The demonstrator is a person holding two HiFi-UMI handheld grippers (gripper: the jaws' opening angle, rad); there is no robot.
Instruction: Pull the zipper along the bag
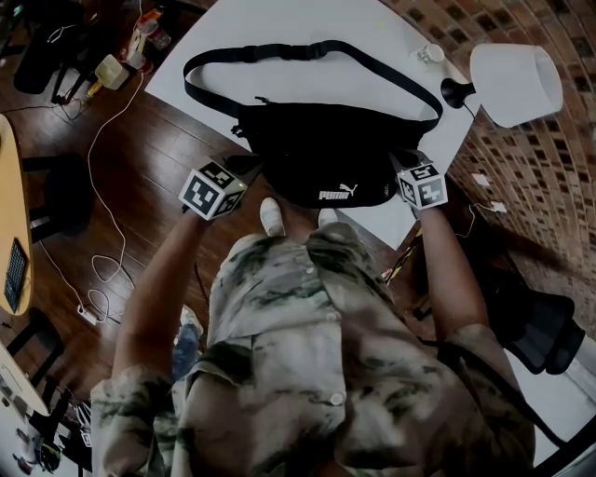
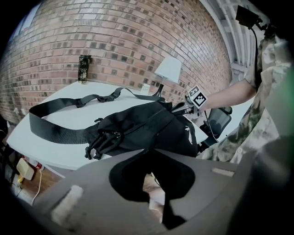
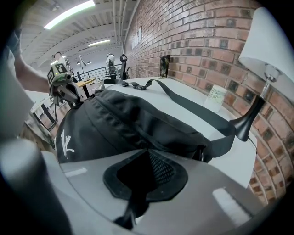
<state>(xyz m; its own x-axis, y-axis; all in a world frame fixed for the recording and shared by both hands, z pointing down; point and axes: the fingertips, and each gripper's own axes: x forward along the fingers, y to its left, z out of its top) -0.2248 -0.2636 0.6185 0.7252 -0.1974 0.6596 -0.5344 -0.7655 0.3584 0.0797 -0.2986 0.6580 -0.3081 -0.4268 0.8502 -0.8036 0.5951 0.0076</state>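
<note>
A black waist bag with a white logo lies on the white table, and its strap loops away behind it. My left gripper is at the bag's left end, its jaws shut on the bag's fabric. My right gripper is at the bag's right end, shut on the bag, with black mesh showing between its jaws. The zipper line runs along the bag's top. I cannot make out the zipper pull. From each gripper view I see the other gripper at the far end.
A white lamp on a black base stands at the table's right end, with a small card near it. A dark can stands at the far edge by the brick wall. Cables lie on the wooden floor. A black chair is at right.
</note>
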